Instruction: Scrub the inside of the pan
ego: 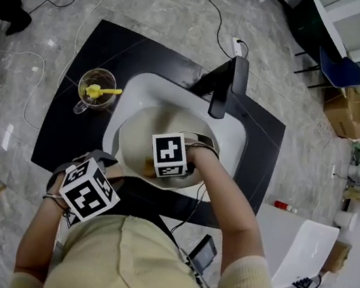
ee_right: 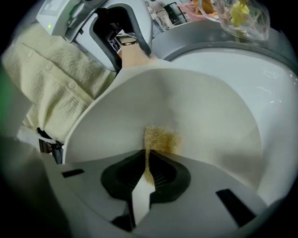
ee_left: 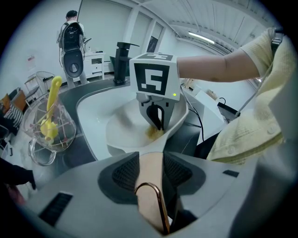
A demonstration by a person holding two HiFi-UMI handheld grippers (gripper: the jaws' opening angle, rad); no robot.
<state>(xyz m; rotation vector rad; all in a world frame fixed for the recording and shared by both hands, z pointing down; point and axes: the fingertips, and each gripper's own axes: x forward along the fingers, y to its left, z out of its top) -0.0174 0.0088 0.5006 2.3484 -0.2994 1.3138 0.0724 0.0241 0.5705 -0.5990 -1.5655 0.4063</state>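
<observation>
Closest to the body, the left gripper [ee_left: 153,169] is held low by the person's waist, its fingers clamped on the pan handle [ee_left: 150,190]. The right forearm reaches forward across the chest, wrist bent down, and dips the right gripper [ee_right: 148,160] into the white pan [ee_right: 200,116]. Its fingers are pinched on a yellowish scrub pad [ee_right: 160,139] pressed against the inner wall. The pan rests in the white sink [ego: 234,132], set in the black counter [ego: 114,45]. A black faucet [ego: 223,85] stands behind the sink and a glass jug [ego: 95,90] to its left.
</observation>
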